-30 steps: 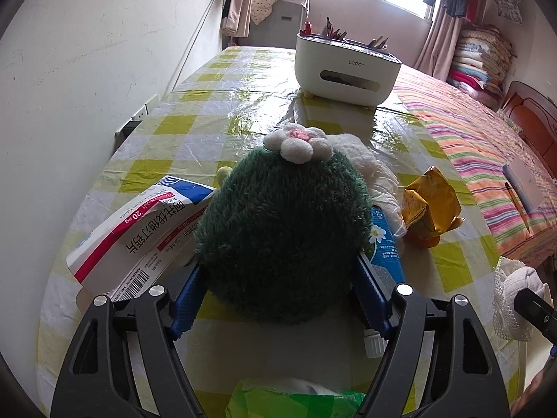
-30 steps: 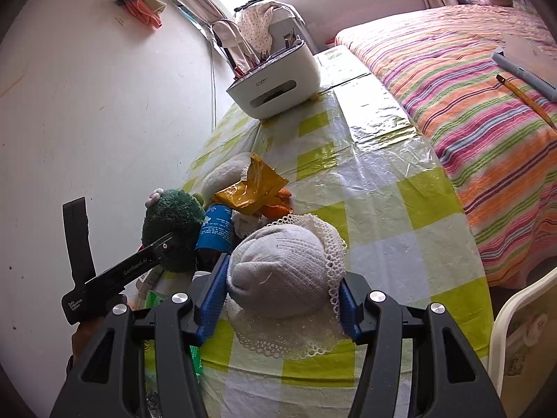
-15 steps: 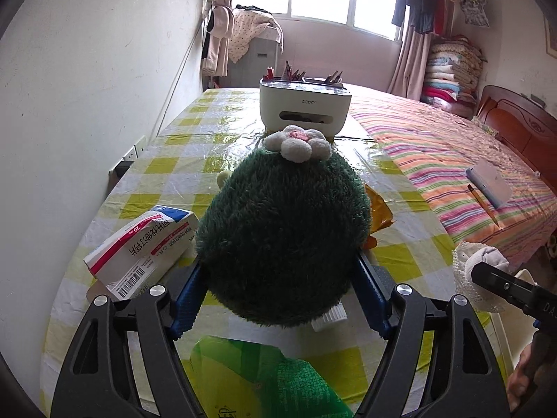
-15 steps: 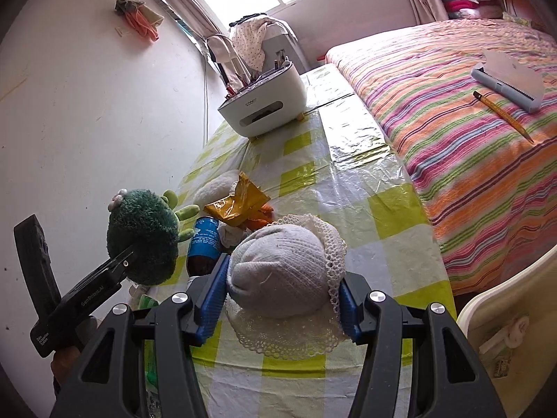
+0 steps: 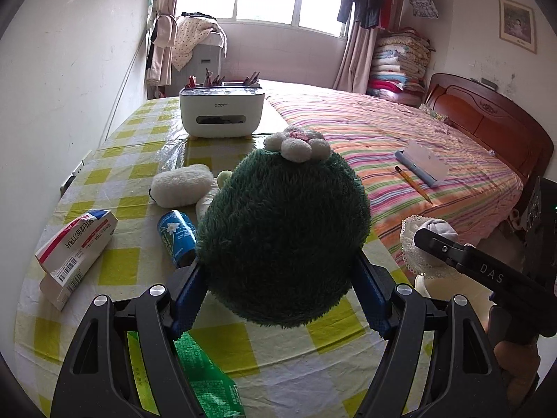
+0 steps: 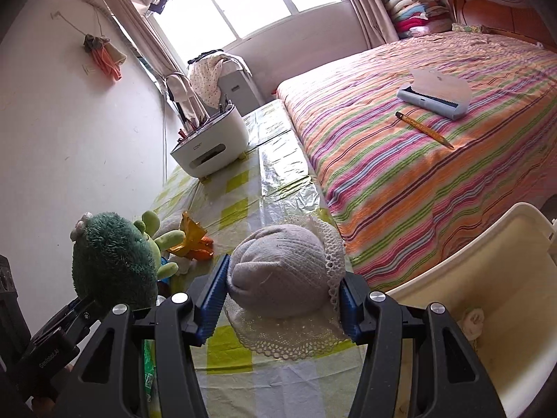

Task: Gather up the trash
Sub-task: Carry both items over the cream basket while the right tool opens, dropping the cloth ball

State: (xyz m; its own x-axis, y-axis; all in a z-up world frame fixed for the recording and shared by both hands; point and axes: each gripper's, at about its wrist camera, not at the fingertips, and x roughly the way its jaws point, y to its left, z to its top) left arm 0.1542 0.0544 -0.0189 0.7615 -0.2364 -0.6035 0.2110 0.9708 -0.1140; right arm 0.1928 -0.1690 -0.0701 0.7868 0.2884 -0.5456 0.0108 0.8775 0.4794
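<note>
My left gripper (image 5: 278, 278) is shut on a dark green plush toy (image 5: 283, 233) with a white flower on top, held above the checked table (image 5: 115, 264). The toy also shows in the right wrist view (image 6: 111, 261). My right gripper (image 6: 280, 299) is shut on a grey lace-trimmed hat (image 6: 282, 285), held near the table's right edge; the hat also shows in the left wrist view (image 5: 426, 244). On the table lie a medicine box (image 5: 75, 247), a blue can (image 5: 175, 231), a green bag (image 5: 205, 379) and an orange wrapper (image 6: 193, 237).
A cream bin (image 6: 487, 299) stands to the right, below the table edge. A white organiser box (image 5: 221, 113) is at the table's far end. A white plush (image 5: 182, 184) lies mid-table. The striped bed (image 6: 435, 132) holds a pencil and a case.
Both grippers have risen and drawn back from the table, lifting the green plush and the hat. The cream bin has come into the right wrist view.
</note>
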